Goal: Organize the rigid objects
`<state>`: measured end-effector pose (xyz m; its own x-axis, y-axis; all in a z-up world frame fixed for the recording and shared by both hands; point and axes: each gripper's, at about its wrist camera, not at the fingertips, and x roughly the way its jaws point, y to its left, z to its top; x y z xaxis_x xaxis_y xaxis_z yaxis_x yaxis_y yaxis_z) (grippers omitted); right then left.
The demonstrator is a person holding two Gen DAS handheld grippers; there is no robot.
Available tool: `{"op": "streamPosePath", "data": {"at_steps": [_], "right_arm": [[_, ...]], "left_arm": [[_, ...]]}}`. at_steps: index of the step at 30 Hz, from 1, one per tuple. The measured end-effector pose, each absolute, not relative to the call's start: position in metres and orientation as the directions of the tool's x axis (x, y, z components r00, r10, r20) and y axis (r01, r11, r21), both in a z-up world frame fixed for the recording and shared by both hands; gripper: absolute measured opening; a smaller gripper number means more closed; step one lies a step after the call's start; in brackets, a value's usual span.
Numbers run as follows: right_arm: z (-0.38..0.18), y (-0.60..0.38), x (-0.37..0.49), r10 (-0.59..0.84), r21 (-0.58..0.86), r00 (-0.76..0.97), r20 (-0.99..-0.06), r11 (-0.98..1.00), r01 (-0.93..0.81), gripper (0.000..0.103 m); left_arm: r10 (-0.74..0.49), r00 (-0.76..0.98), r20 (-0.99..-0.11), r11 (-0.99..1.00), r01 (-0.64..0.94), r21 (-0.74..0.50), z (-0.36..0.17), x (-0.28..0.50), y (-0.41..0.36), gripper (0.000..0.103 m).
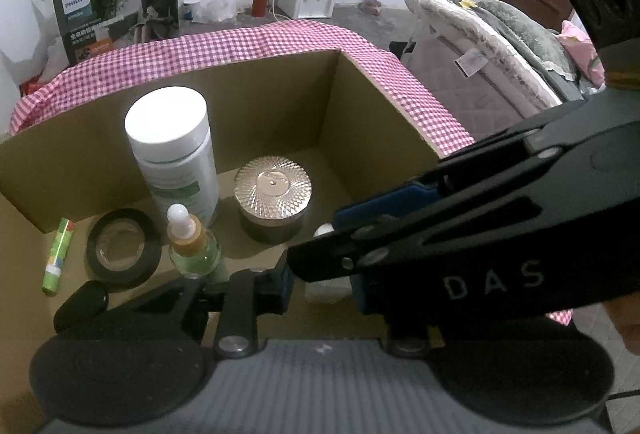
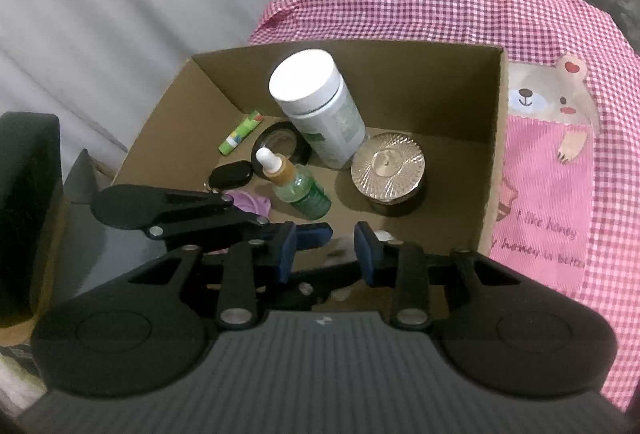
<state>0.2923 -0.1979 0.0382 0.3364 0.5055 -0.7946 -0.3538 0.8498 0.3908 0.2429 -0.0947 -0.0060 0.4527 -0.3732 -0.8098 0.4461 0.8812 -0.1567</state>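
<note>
Both grippers hang over the near end of the cardboard box [image 2: 494, 162], which serves as landmark. In the right wrist view the right gripper [image 2: 325, 254] shows a clear gap between its blue pads with nothing between them, so it is released and empty; a small white thing just beyond its right pad is too unclear to name. The left gripper [image 2: 310, 234] crosses in beside it, jaws drawn nearly together; whether it pinches anything I cannot tell.

Inside the box, largest first: the white-capped bottle [image 2: 320, 106] stands upright toward the far wall, the faceted-lid jar [image 2: 387, 170] at its right, the black tape roll [image 2: 282, 142] flat at its left, then the dropper bottle [image 2: 296, 182], upright and slightly tilted, the black key fob [image 2: 232, 174] and the green glue stick [image 2: 240, 132] lying near the left wall.

The dropper bottle is nearest, straight ahead of both gripper tips, so either hand could probably take it.
</note>
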Motion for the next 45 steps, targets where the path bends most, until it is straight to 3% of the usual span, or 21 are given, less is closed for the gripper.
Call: {"op": "streamPosePath", "data": {"at_steps": [7,12,17,22,23,25,31,37,41,45], "right_arm": [[0.041,-0.201,0.291,0.524,0.408,0.352,-0.776,0.842,-0.353,0.032],[0.057,-0.212,0.282,0.557,0.442,0.399,-0.728,0.827,-0.347,0.035],[0.088,-0.228,0.250,0.580,0.460,0.502,-0.642,0.815,-0.353,0.051],[0.116,-0.242,0.201,0.564,0.455,0.632,-0.532,0.820,-0.348,0.088],[0.120,-0.243,0.189,0.543,0.445,0.668,-0.508,0.830,-0.336,0.091],[0.123,-0.245,0.168,0.502,0.429,0.720,-0.479,0.850,-0.307,0.102],[0.113,-0.233,0.130,0.375,0.407,0.795,-0.477,0.896,-0.178,0.102],[0.110,-0.216,0.112,0.255,0.326,0.832,-0.492,0.941,-0.096,0.102],[0.112,-0.208,0.105,0.113,0.231,0.864,-0.491,0.973,0.004,0.102],[0.100,-0.200,0.102,0.061,0.155,0.854,-0.516,0.988,0.023,0.102]], "left_arm": [[-0.385,0.465,-0.797,0.879,0.448,-0.163,-0.002,0.239,-0.094,0.035],[-0.380,0.502,-0.777,0.879,0.459,-0.133,0.010,0.224,-0.093,0.062],[-0.386,0.559,-0.733,0.876,0.471,-0.103,0.034,0.193,-0.080,0.083],[-0.368,0.642,-0.673,0.894,0.443,-0.067,0.063,0.156,-0.065,0.100],[-0.351,0.663,-0.661,0.903,0.426,-0.052,0.069,0.148,-0.061,0.103],[-0.319,0.705,-0.633,0.922,0.386,-0.035,0.078,0.137,-0.051,0.103],[-0.221,0.789,-0.573,0.967,0.256,-0.020,0.092,0.114,-0.033,0.103],[-0.080,0.800,-0.595,0.988,0.142,0.059,0.088,0.112,-0.033,0.103],[-0.074,0.792,-0.606,0.988,0.141,0.065,0.079,0.113,-0.027,0.103],[-0.066,0.783,-0.618,0.991,0.121,0.048,0.072,0.114,-0.019,0.103]]}}
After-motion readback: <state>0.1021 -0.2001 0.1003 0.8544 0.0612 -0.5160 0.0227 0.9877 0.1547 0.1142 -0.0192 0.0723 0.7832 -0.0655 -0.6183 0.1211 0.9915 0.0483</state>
